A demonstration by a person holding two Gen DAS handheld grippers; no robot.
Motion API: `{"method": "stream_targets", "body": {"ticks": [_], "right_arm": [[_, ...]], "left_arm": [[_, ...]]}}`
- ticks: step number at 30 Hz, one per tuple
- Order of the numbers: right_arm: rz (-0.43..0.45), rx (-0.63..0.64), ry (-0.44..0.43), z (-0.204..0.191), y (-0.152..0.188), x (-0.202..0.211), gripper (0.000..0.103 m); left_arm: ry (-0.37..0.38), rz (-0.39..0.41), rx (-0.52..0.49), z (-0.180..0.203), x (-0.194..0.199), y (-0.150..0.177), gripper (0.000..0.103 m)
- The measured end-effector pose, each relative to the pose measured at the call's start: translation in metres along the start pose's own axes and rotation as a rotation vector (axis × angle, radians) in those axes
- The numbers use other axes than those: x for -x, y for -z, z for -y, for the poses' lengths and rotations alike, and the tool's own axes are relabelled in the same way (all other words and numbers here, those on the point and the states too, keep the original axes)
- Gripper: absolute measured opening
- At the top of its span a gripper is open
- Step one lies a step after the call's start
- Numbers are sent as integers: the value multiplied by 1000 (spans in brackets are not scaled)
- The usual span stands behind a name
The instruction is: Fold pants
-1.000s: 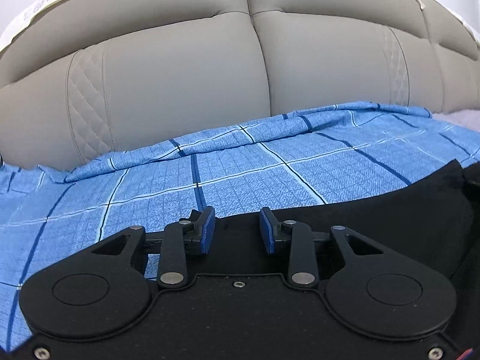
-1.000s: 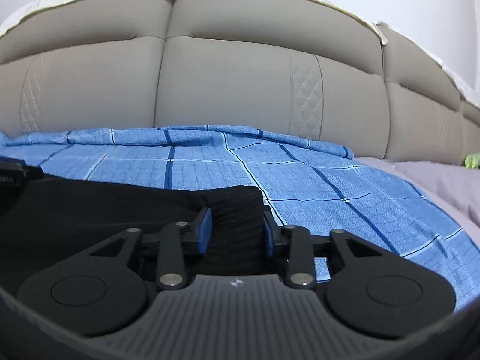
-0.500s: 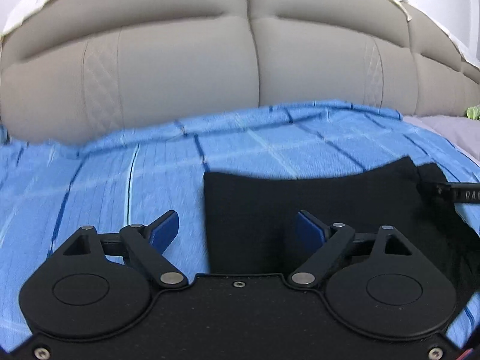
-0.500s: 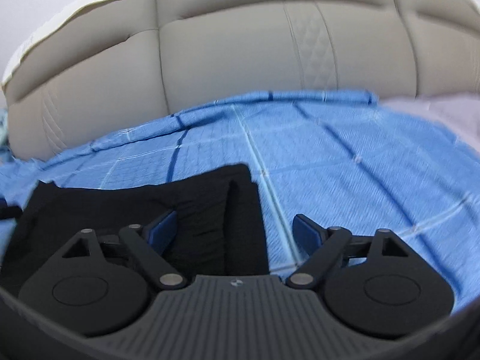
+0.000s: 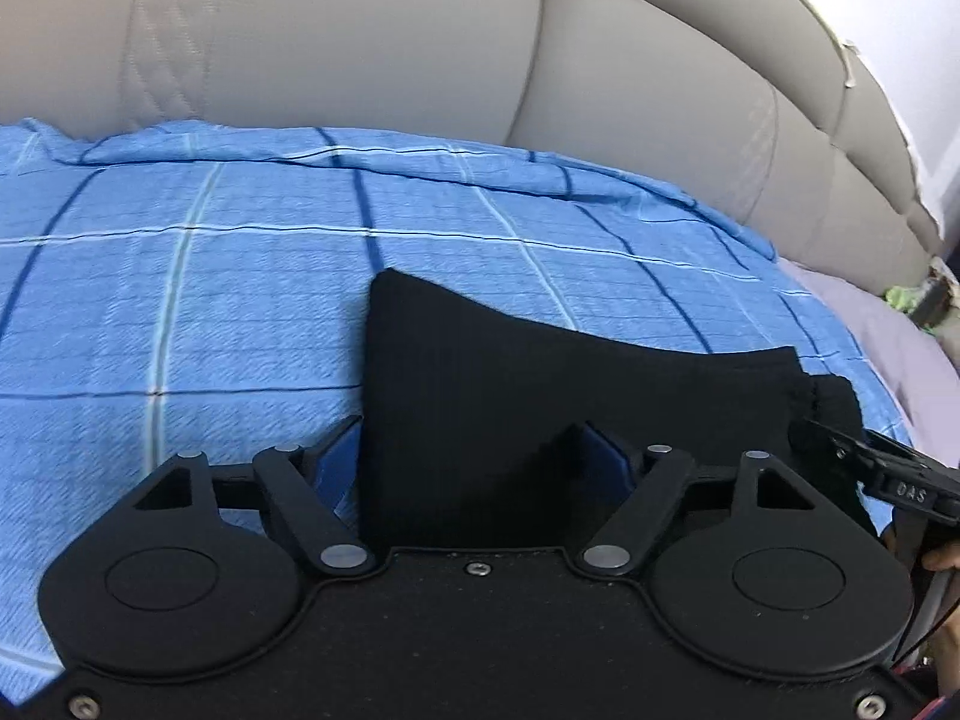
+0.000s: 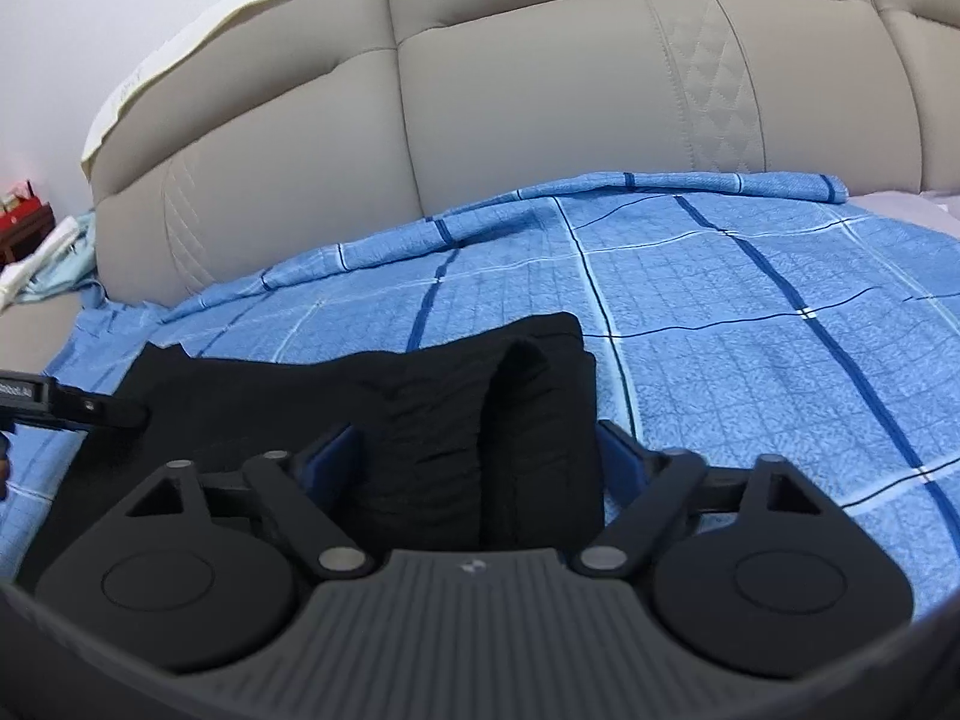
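Folded black pants point(image 5: 540, 396) lie amid open blue bedspread point(image 5: 180, 312).

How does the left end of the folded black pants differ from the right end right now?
The pants' left end has a clean, straight edge and lies flat; the right end is bunched into an upright ridge with wrinkles. Left end looks single-edged, while a second layer pokes out past the right end. Both rest on the blue checked sheet, in front of a gripper with its jaws apart.

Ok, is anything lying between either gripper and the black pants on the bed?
Nothing visible: the black pants sit directly between the closing jaws of the left gripper and the right gripper, alone on the blue blanket.
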State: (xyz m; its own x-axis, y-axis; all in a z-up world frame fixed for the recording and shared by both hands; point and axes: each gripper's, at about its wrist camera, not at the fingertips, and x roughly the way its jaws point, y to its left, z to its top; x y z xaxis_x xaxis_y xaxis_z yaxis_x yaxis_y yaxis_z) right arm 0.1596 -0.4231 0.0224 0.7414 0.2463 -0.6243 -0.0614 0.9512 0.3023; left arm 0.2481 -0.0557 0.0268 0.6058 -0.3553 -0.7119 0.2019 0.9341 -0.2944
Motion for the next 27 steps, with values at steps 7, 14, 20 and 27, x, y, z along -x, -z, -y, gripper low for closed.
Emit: {"method": "stream_targets", "body": {"ticks": [7, 14, 20, 27], "right_arm": [[13, -155, -89, 24, 0, 3, 56], [15, -161, -95, 21, 1, 4, 51], [4, -157, -96, 17, 2, 7, 46], [-8, -156, -96, 15, -4, -3, 44]], "left_arm": [[148, -5, 134, -20, -11, -13, 89], [101, 3, 122, -23, -8, -14, 61], [181, -44, 62, -27, 2, -6, 70], [154, 17, 60, -13, -21, -19, 75]]}}
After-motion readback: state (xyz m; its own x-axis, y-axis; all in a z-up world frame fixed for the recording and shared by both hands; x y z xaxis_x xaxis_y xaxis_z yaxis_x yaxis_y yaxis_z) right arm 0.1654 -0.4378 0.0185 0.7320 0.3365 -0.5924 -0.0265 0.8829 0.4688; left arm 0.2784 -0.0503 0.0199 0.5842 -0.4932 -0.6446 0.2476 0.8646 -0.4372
